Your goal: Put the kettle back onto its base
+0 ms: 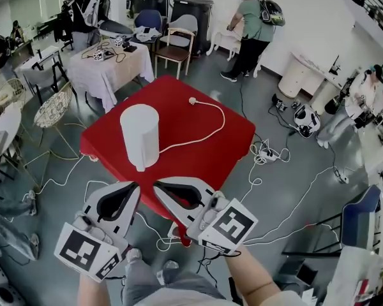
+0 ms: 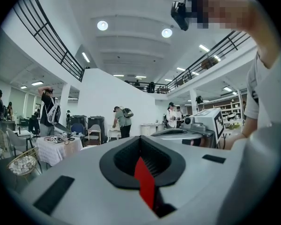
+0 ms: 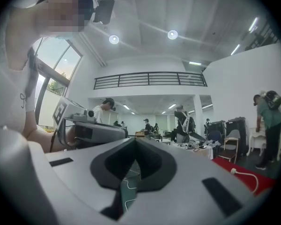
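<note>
Both grippers shut and empty, kettle parked on the red table past them.
Left gripper (image 1: 134, 187) has its jaws together with nothing in them, and the right gripper (image 1: 158, 186) is the same. They're side by side over the near edge of the red table (image 1: 204, 145), tips almost meeting. The white kettle (image 1: 140, 136) stands upright just beyond, left of table centre, clear of both. Can't tell if the base is under it. A white cord (image 1: 207, 129) loops from its foot to a loose plug (image 1: 193, 100) at the far side. Cloth-covered table (image 1: 108, 72) far left.
</note>
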Tool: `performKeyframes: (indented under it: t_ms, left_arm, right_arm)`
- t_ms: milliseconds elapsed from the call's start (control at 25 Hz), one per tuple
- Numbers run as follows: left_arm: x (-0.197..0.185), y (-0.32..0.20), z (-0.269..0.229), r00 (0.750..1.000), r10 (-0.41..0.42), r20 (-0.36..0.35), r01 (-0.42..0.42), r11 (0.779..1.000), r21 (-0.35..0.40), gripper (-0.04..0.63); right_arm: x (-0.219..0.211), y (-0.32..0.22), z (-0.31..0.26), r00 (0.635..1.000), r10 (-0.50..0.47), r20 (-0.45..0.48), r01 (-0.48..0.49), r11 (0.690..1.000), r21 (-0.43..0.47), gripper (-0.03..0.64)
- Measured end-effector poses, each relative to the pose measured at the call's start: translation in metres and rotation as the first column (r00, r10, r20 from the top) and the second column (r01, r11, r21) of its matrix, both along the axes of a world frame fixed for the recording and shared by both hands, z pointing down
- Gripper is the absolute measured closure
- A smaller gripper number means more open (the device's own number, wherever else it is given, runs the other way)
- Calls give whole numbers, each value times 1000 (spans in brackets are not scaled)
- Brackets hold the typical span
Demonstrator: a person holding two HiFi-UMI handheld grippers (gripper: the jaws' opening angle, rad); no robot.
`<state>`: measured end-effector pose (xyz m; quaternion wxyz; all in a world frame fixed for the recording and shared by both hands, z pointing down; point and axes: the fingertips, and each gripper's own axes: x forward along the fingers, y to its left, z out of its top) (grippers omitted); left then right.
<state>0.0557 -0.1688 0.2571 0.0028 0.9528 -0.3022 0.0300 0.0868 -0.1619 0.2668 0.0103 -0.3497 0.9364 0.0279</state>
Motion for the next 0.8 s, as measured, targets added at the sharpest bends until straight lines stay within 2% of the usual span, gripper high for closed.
performKeyframes:
  t_ms: [320,800]
  left_arm:
    - [-8,16,-11,1000,10,-11,-10,1000,22,584]
    - [-51,39,-17,1000,1,-9,0,1000,14,584]
  right_arm:
    - [-10,18,-10,1000,1,-2,-1,1000,17,611]
    - [-49,39,-21,1000,2,16,-3,1000,21,611]
